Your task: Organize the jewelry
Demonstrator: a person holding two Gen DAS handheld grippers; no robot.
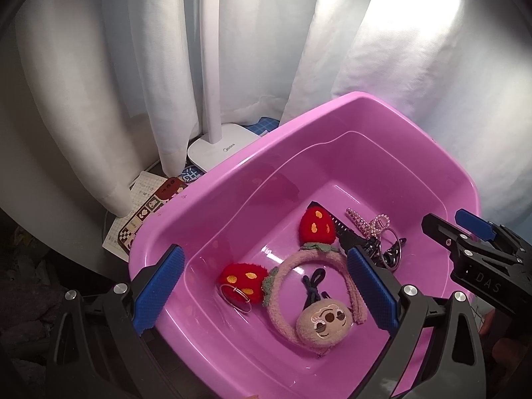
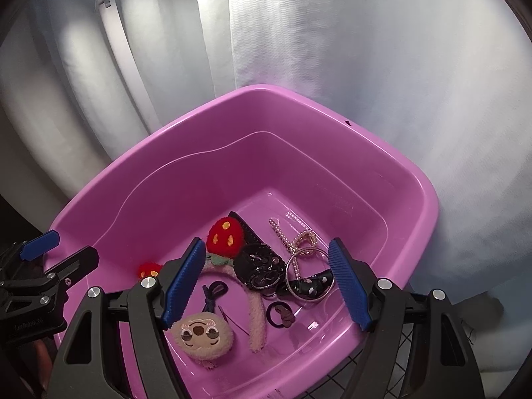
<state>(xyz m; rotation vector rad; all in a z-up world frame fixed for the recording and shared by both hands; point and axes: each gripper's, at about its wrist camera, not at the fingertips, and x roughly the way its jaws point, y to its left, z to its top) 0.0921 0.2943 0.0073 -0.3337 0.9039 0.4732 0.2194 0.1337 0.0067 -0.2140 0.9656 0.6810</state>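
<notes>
A big pink tub [image 2: 392, 179] fills the middle of both views and keeps all the little things in one place. The fuzzy headband [image 1: 309, 262] with red strawberries lies low in the middle, beside a black watch [image 2: 261, 266], a pearl string [image 2: 282, 236] and a silver ring [image 1: 237, 294]. The left gripper [image 1: 266, 291] and the right gripper [image 2: 266, 282] hang over the tub. Both have jaws wide apart, holding nothing, probably ready to pick.
</notes>
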